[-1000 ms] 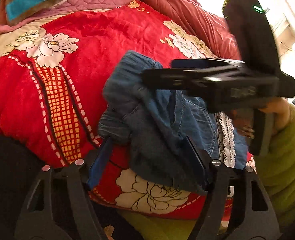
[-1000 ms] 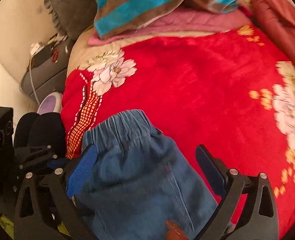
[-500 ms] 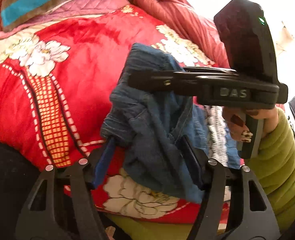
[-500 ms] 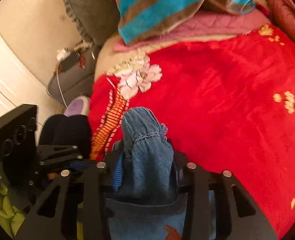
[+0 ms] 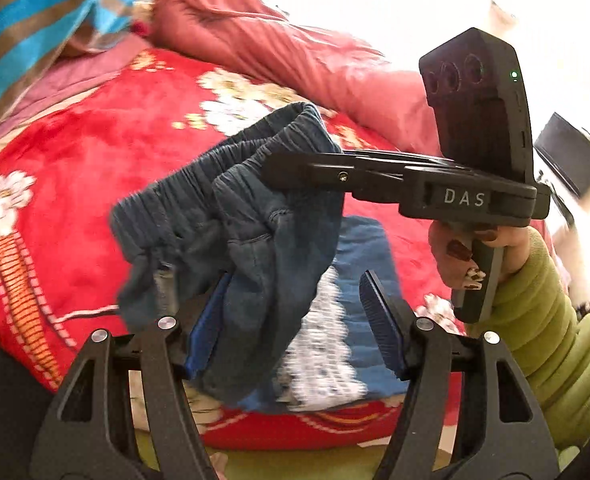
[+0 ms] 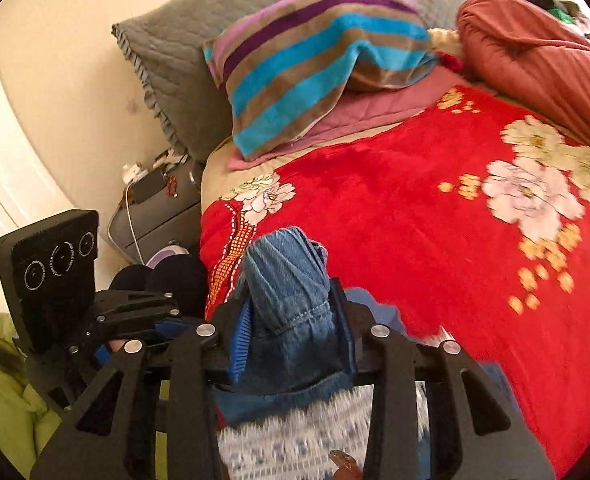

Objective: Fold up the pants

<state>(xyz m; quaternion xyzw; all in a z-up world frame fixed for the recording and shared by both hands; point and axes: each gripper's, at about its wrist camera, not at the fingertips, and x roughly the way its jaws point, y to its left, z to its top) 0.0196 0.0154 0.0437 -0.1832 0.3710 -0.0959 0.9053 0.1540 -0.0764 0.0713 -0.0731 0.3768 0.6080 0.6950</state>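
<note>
- Blue denim pants [image 5: 255, 240] hang bunched above the red floral blanket [image 6: 415, 216] on the bed, elastic waistband uppermost.
- Right claw [image 6: 291, 320]: jaws closed tight on a gathered fold of the pants.
- Left claw [image 5: 295, 320]: jaws spread wide; denim drapes against the left finger, gripping nothing.
- Striped pillow [image 6: 315, 60] lies at the bed's head.

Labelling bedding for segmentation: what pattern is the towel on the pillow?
The towel has stripes in turquoise, brown, purple and pink. Right wrist view shows it best.
</note>
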